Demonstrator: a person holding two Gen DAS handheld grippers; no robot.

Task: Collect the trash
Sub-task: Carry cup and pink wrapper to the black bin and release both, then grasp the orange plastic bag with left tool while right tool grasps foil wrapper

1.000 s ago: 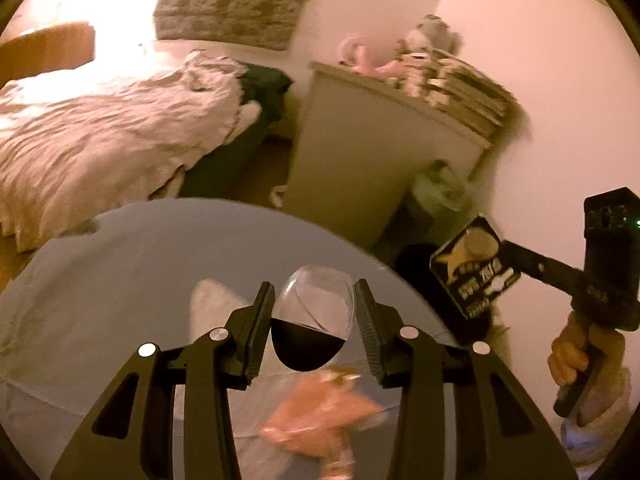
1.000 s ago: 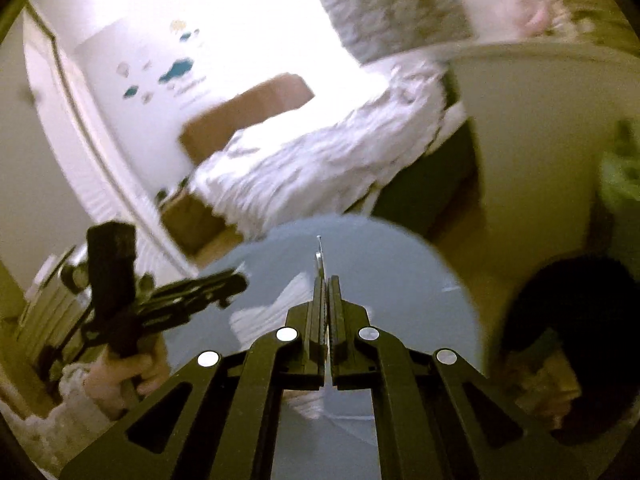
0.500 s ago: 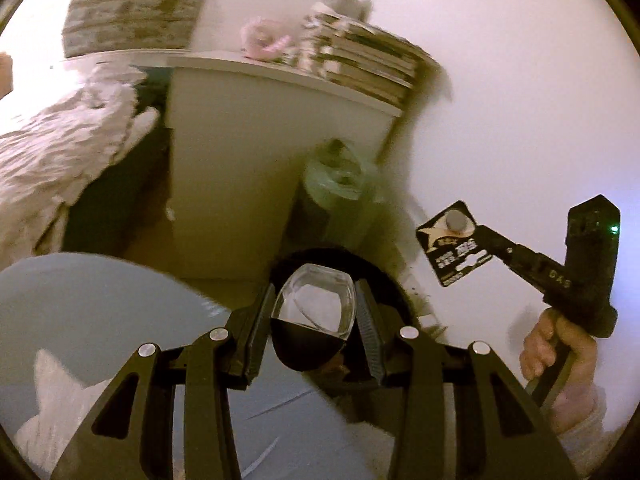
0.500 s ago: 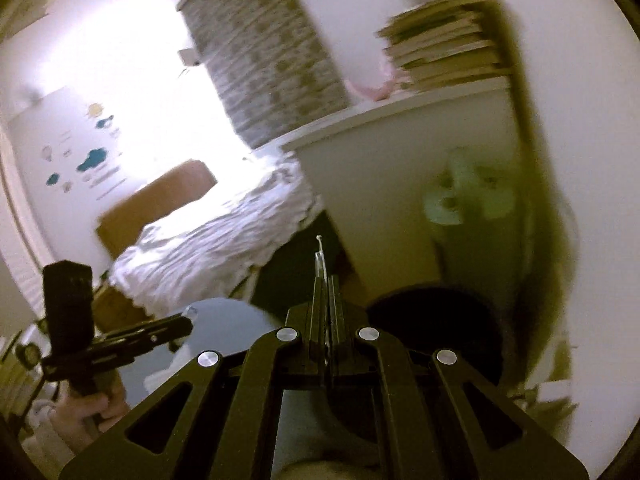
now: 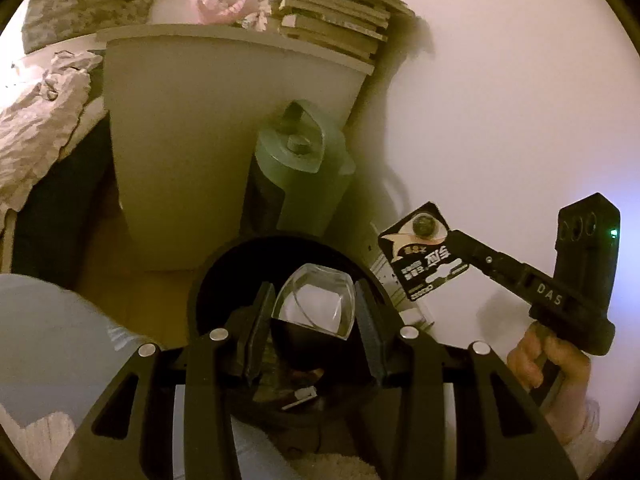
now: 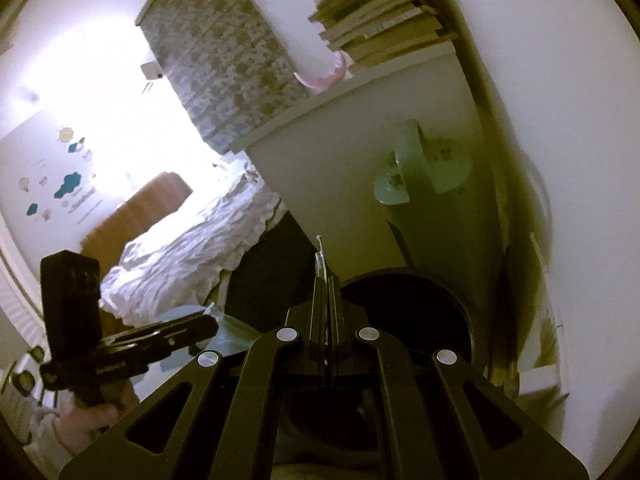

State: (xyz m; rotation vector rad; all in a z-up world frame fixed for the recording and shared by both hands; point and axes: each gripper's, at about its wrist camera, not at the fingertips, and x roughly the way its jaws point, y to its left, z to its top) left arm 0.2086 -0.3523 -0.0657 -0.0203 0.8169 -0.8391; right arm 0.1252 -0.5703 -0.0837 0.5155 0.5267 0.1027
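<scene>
Left wrist view: left gripper [image 5: 314, 308] clamped on clear plastic cup [image 5: 314, 304], right gripper [image 5: 450, 256] pinched on black wrapper [image 5: 424, 258], both swung from blue table [image 5: 48, 332] to over black bin [image 5: 248, 256], ready to drop

Black bin [image 5: 208, 280] mouth open; cabinet [image 5: 224, 128] close behind

A white cabinet [image 5: 224, 128] stands against the wall, with a stack of books [image 5: 336, 16] at its top's right end and something pink [image 5: 218, 2] beside them. A pale green roll [image 5: 298, 172] leans at the cabinet's right side. Off left, a rumpled bed [image 6: 188, 248] with brown headboard [image 6: 136, 212], wall stickers [image 6: 68, 184] above.
</scene>
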